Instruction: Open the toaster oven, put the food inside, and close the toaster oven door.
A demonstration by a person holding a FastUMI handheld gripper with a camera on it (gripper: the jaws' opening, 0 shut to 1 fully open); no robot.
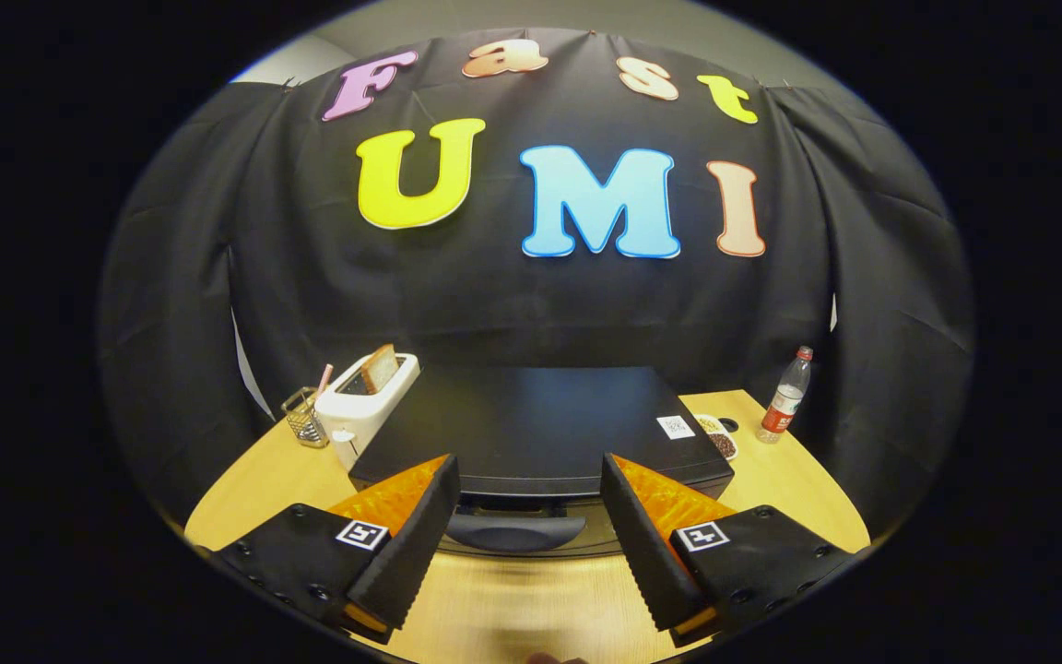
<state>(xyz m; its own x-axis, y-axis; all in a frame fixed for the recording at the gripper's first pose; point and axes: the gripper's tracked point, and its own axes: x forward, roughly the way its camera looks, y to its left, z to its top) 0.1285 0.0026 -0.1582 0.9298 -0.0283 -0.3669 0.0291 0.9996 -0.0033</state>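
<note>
The gripper (pixel 529 503) is held above the front edge of a wooden table (pixel 798 489), its two fingers spread wide apart with nothing gripped between them. Just ahead of the fingers, a black toaster oven (pixel 540 424) is seen from above and in front. Its long axis runs across the view from side to side, and its front is turned toward the gripper. The door handle (pixel 514 532), a dark curved bar lying along the same side-to-side line, is seen in the gap between the fingers, slightly below their tips. The door appears closed. A small white sticker (pixel 676 426) is placed on the oven's top near its right rear corner.

To the left of the oven, a white pop-up toaster (pixel 365 410) is stood with a slice of bread (pixel 381 368) upright in its slot, and a wire basket (pixel 306 417) is set beside it. To the right, a small dish (pixel 718 435) and a plastic bottle (pixel 786 395) are placed near the cloth wall
</note>
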